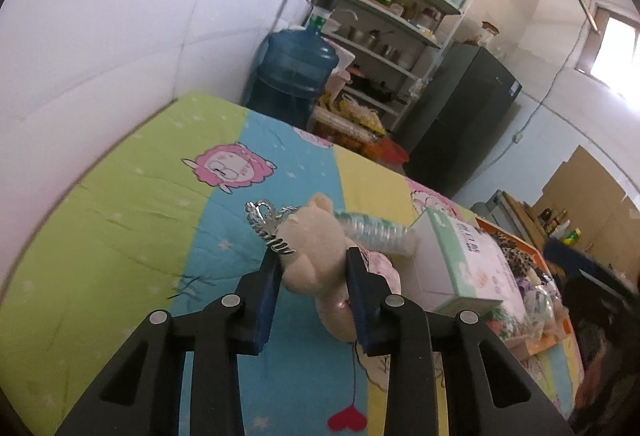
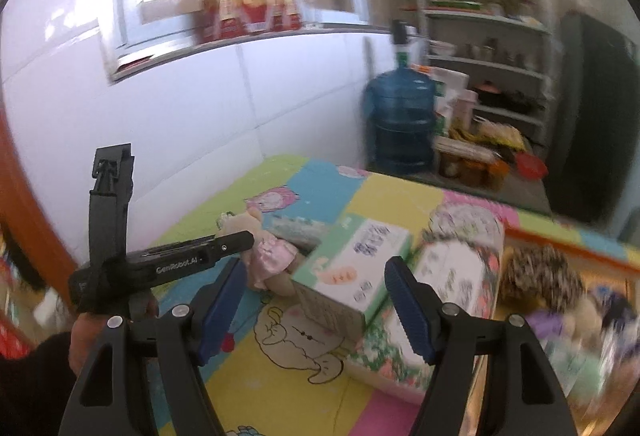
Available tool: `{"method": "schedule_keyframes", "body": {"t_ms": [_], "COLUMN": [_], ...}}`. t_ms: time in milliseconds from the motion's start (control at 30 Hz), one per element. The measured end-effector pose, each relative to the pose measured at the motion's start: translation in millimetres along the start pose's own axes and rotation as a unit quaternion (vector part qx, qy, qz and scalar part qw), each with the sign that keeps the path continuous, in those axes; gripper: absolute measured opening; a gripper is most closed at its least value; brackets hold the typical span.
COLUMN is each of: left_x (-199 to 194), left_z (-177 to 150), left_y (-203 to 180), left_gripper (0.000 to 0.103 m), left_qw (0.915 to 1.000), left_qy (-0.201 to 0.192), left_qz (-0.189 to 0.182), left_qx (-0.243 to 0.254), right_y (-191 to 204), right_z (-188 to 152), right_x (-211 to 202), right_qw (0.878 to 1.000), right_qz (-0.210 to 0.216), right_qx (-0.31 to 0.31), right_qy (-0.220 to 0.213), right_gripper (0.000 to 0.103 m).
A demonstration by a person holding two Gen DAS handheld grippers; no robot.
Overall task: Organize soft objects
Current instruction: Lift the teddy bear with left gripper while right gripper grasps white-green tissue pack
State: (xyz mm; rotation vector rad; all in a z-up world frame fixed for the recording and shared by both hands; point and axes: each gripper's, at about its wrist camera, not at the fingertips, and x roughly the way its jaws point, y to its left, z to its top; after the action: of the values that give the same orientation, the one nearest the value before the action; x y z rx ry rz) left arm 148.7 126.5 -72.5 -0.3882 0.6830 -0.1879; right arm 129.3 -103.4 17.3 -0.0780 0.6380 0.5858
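A beige plush bear (image 1: 316, 232) in a pink dress, with a silver chain (image 1: 266, 224) at its head, sits between the blue pads of my left gripper (image 1: 313, 256). The pads press on its body from both sides, just above the patterned bedspread (image 1: 120, 216). In the right wrist view the same bear (image 2: 268, 252) shows beyond the left gripper's black body (image 2: 180, 260), which a hand (image 2: 80, 336) holds. My right gripper (image 2: 316, 266) stands open with nothing between its fingers. It hangs over a green-and-white tissue box (image 2: 360, 256) without touching it.
A clear plastic bottle (image 1: 372, 232) lies behind the bear, against the tissue box (image 1: 452, 256). A floral tissue pack (image 2: 460, 276) and an orange basket (image 2: 560, 240) of soft things lie to the right. A blue water jug (image 2: 400, 116), shelves and a white wall border the bed.
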Motion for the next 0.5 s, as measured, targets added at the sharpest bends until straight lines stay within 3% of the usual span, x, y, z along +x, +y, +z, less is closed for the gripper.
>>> {"method": "schedule_keyframes", "body": {"t_ms": [167,267,333,500], "left_x": [-37.9,-57.9,-68.6,-88.9], "left_z": [0.2,0.7,0.3,-2.1], "left_y": [4.4,7.5,10.5,15.0], "left_gripper": [0.033,0.033,0.033,0.033], "left_qw": [0.9988,0.9965,0.9950,0.9939], "left_qy": [-0.030,-0.044,-0.051,-0.061], "left_qz": [0.030,0.058,0.071,0.076], "left_qx": [0.025,0.043,0.050,0.051], "right_y": [19.5,37.0,49.6,72.2], "right_z": [26.4,31.5,32.6,39.4], "right_x": [24.9,48.5,68.4,112.6], "right_qw": [0.993,0.979,0.964,0.905], "right_qz": [0.022,0.043,0.060,0.075], "right_qx": [-0.104,-0.180,-0.228,-0.367], "right_qy": [0.049,0.090,0.126,0.201], "right_gripper": [0.071,0.071,0.071,0.071]}}
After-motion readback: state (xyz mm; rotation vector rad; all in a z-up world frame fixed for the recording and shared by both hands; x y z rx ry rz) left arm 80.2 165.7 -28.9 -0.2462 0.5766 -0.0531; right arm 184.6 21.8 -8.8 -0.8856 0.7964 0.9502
